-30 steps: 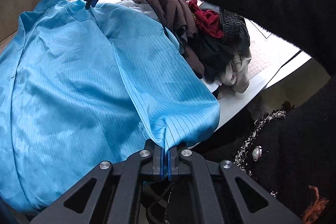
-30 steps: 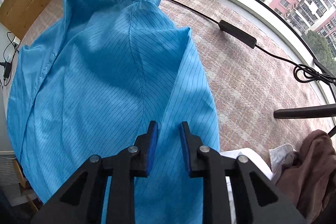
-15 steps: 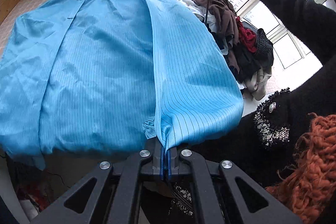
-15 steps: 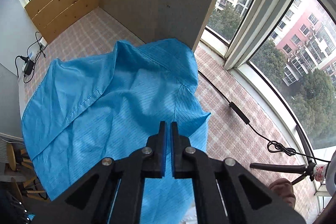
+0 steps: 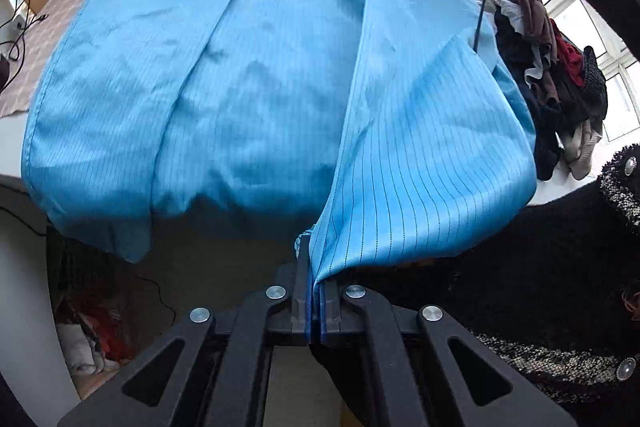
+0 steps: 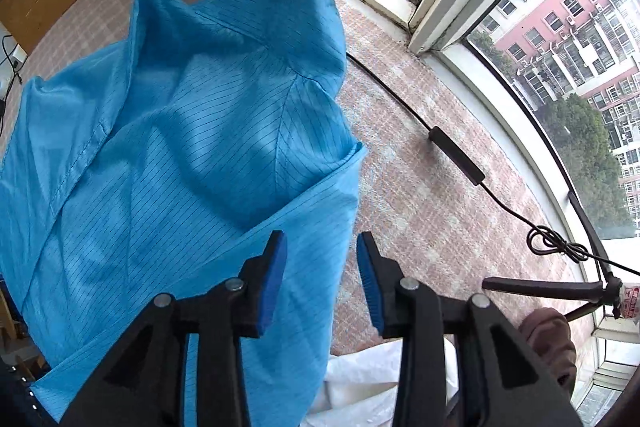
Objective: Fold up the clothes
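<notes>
The left hand-held gripper (image 5: 314, 293) is clamped on the near hem of the bright blue pinstriped anti-static coat (image 5: 256, 75), whose long axis runs from that grip toward twelve o'clock, collar farthest. The right-side panel is folded inward along that axis. The right hand-held gripper (image 6: 322, 277) hangs over the coat's far shoulder edge, its jaws opening with nothing between them; cloth lies at its nine to twelve o'clock. The left is the one holding. At the left view's two o'clock, a pile of dark and red clothes (image 5: 552, 75) crowds the table (image 6: 420, 163); a black cable (image 6: 456, 155) lies beyond.
</notes>
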A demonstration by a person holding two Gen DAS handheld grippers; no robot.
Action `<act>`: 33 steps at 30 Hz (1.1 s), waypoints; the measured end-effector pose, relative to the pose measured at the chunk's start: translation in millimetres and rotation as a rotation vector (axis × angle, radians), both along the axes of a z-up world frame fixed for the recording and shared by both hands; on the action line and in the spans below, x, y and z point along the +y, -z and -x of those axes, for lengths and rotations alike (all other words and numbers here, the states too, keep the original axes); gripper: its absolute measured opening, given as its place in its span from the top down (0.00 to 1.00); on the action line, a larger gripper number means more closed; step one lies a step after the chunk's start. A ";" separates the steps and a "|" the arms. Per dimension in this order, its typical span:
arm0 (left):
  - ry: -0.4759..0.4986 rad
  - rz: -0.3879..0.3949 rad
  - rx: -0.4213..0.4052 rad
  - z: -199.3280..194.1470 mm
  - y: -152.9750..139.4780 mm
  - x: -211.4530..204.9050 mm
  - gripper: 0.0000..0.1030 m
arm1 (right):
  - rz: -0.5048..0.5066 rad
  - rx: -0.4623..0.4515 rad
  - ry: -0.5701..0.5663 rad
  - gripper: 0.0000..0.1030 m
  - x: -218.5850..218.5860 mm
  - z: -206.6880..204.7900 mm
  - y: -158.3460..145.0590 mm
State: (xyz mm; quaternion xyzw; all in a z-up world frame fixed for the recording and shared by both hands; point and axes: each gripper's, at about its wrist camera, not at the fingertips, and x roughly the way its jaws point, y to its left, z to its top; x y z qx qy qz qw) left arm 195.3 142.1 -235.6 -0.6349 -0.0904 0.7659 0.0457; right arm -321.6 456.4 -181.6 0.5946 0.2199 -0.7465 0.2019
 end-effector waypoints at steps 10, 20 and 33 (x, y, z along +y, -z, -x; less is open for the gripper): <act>0.018 0.212 -0.023 -17.2 -4.0 6.3 0.89 | 0.172 -0.202 -0.043 0.63 73.0 -114.0 30.5; 0.418 0.177 0.213 74.3 -50.6 173.3 0.71 | 0.405 -0.359 -0.039 0.58 80.8 -183.4 54.9; 0.532 0.136 0.206 241.7 -1.8 262.7 0.97 | 0.499 -0.190 0.035 0.58 148.0 -171.8 -6.5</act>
